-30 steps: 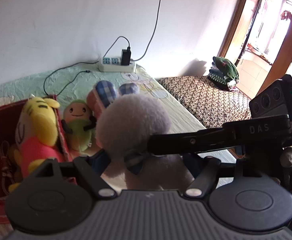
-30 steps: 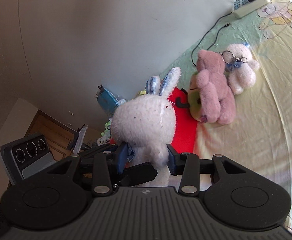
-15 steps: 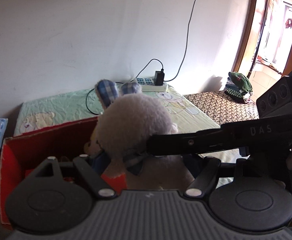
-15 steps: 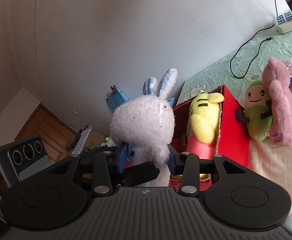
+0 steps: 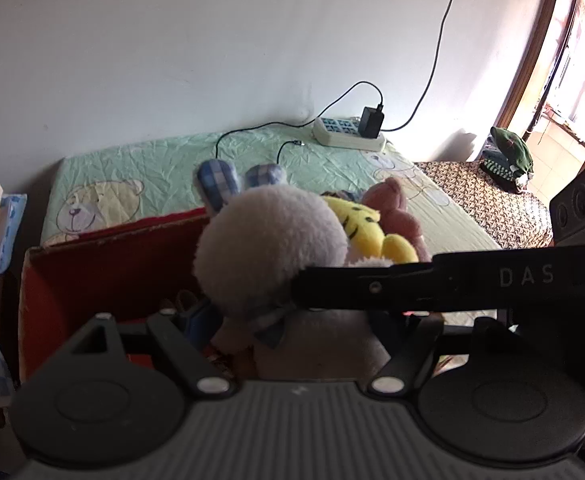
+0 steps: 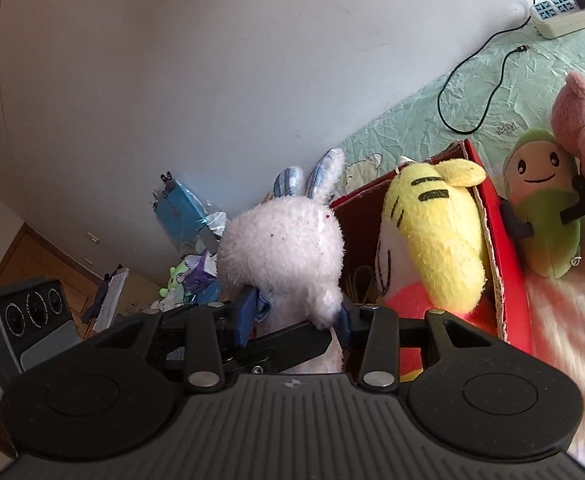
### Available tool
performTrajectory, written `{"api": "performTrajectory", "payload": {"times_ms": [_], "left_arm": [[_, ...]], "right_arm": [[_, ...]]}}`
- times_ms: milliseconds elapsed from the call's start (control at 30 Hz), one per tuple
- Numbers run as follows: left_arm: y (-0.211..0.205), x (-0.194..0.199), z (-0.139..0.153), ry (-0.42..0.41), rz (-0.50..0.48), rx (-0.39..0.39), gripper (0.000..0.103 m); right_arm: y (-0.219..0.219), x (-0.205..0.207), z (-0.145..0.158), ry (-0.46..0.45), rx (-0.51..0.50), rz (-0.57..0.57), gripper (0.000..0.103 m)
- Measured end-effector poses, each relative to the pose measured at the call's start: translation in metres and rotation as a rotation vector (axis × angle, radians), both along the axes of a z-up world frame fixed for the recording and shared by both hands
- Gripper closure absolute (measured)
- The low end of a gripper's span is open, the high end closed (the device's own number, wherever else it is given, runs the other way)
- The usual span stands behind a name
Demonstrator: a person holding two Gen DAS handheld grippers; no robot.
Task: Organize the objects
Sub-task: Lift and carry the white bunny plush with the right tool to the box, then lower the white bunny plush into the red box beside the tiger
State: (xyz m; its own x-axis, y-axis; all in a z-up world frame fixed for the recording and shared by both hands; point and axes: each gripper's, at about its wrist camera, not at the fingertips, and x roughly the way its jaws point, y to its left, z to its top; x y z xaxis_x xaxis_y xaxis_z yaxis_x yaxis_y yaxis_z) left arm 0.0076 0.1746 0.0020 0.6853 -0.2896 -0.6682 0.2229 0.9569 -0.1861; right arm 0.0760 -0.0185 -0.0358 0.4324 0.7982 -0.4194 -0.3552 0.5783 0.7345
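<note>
Two hand-held grippers: both grip one white plush rabbit (image 6: 280, 252) at its neck and body, held in the air at the near end of the red box (image 6: 508, 304).
Left hand-held gripper (image 5: 292, 332): jaws narrowed onto the rabbit's body below its bow; the right tool's finger crosses in front of it.
Right hand-held gripper (image 6: 296, 316): blue pads (image 6: 244, 312) pressed on either side of the rabbit's neck.
Rabbit: back of its head faces both cameras, blue checked ears (image 5: 216, 184) pointing up and away.
Red box: open-topped, on the bed (image 5: 140, 168); its far wall is beyond the rabbit's head.
Yellow striped plush (image 6: 432, 240): inside the red box, leaning on its right wall.
Green plush with a smiling face (image 6: 540, 204): outside the red box, against that wall's outer side.
Pink plush bear (image 6: 584, 128): just right of the green plush, touching it.
Power strip (image 5: 348, 136): on the bed by the wall, well beyond the red box, a black charger plugged in.
</note>
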Motion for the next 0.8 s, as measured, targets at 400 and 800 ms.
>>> {"api": "performTrajectory", "payload": {"times_ms": [400, 800], "left_arm": [[0.020, 0.024, -0.036, 0.098, 0.005, 0.004, 0.026], [0.022, 0.030, -0.045, 0.127, 0.022, 0.016, 0.017]], "right_arm": [[0.037, 0.002, -0.015, -0.031, -0.205, -0.059, 0.067], [0.036, 0.008, -0.024, -0.021, -0.214, -0.051, 0.069]]}}
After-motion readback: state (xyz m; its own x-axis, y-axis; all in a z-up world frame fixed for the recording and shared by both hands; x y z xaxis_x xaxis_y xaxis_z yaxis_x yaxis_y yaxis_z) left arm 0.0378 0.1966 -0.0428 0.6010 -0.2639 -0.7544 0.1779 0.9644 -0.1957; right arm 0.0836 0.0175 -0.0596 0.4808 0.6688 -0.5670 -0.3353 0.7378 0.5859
